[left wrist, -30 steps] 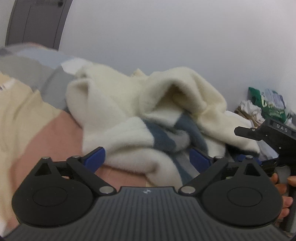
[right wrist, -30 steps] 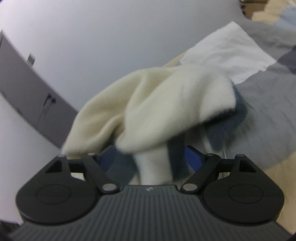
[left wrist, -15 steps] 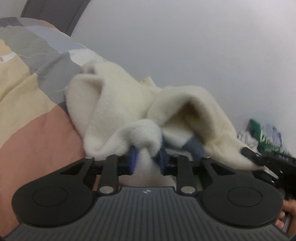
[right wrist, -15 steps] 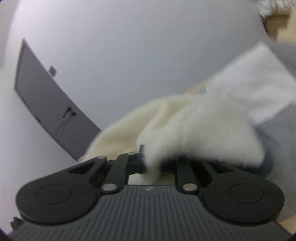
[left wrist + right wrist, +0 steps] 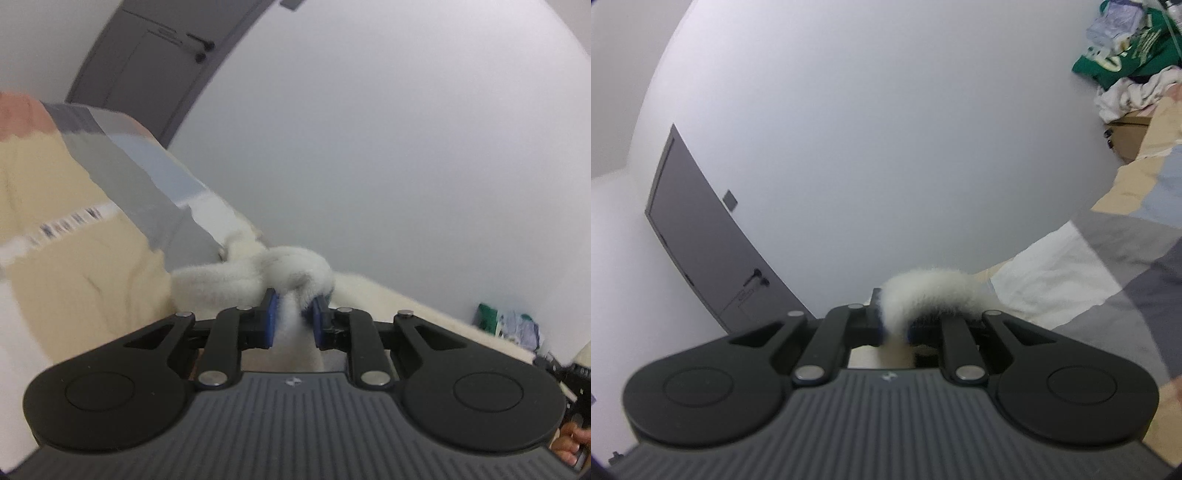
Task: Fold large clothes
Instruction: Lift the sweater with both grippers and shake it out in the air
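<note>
A second ago our left gripper (image 5: 291, 317) stood spread before the fluffy cream fleece garment (image 5: 295, 269); now its blue pads (image 5: 269, 317) are pinching a bunched fold of it. Our right gripper (image 5: 894, 325) is likewise pressed together on a cream tuft (image 5: 931, 291). Both cameras have tilted upward, so the plain white wall (image 5: 369, 147) and grey door (image 5: 713, 258) fill the views. The garment stretches rightward from the left gripper over the patchwork bed cover (image 5: 74, 258), near the bed's wall-side edge.
</note>
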Motion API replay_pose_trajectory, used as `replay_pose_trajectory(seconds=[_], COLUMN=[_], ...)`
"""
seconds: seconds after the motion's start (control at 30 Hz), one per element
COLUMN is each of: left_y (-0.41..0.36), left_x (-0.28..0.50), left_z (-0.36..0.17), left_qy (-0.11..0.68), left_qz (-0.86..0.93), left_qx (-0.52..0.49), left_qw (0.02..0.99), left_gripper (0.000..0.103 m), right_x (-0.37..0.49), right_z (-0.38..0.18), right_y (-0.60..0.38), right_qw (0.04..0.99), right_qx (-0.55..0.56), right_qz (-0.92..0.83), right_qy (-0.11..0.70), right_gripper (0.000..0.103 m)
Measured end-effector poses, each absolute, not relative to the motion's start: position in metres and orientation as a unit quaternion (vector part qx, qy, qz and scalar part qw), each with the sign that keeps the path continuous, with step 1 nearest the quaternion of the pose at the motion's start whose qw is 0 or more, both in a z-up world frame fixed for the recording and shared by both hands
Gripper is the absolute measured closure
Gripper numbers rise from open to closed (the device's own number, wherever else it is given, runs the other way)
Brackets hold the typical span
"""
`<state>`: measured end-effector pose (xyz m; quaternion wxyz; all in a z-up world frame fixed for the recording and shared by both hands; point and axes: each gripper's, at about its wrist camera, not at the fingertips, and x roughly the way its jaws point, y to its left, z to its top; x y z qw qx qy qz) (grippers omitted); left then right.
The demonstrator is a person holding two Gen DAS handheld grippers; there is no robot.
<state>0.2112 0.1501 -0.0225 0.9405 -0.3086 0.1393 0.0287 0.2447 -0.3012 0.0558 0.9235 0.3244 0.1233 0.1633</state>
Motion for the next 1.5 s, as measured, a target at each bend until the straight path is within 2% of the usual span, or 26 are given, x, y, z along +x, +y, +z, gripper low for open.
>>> replay_pose_trajectory(seconds=[0.2,0.33,0.47,0.6,0.7,1.0,1.07,1.2,1.23,1.43,1.5], left_y=[0.155,0.170,0.191,0.194,0.209,0.237,0.228,0.231,0.232,0.207,0.187], left_x=[0.148,0.117,0.124,0.157,0.183,0.212,0.208,0.213,0.211,0.186,0.175], left_z=[0.017,0.034,0.013,-0.024,-0.050,-0.089,-0.081,-0.078,-0.075,-0.048,-0.034], left_qy=[0.125,0.142,0.208,0.298,0.354,0.370,0.371,0.360,0.353,0.309,0.291], left_qz=[0.048,0.072,0.104,0.151,0.187,0.214,0.220,0.218,0.220,0.206,0.186], left_qx=[-0.287,-0.274,-0.277,-0.238,-0.229,-0.273,-0.259,-0.266,-0.273,-0.287,-0.268], left_qw=[0.949,0.948,0.932,0.912,0.887,0.862,0.864,0.867,0.868,0.883,0.899], left_gripper=[0.082,0.082,0.081,0.079,0.077,0.070,0.065,0.035,0.033,0.028,0.028], right_x=[0.204,0.185,0.196,0.225,0.240,0.274,0.273,0.257,0.253,0.228,0.219], right_z=[0.053,0.044,0.013,-0.024,-0.052,-0.095,-0.094,-0.084,-0.083,-0.074,-0.071], right_y=[-0.306,-0.314,-0.311,-0.294,-0.292,-0.288,-0.284,-0.281,-0.281,-0.288,-0.289], right_qw=[0.918,0.909,0.895,0.885,0.870,0.856,0.860,0.868,0.869,0.859,0.853], right_qx=[0.330,0.341,0.346,0.294,0.296,0.297,0.293,0.284,0.286,0.314,0.322], right_qz=[0.179,0.184,0.174,0.176,0.163,0.100,0.093,0.089,0.088,0.094,0.110], right_qy=[0.125,0.151,0.223,0.315,0.359,0.410,0.407,0.397,0.394,0.394,0.396], right_gripper=[0.090,0.089,0.089,0.089,0.089,0.088,0.088,0.087,0.086,0.063,0.049])
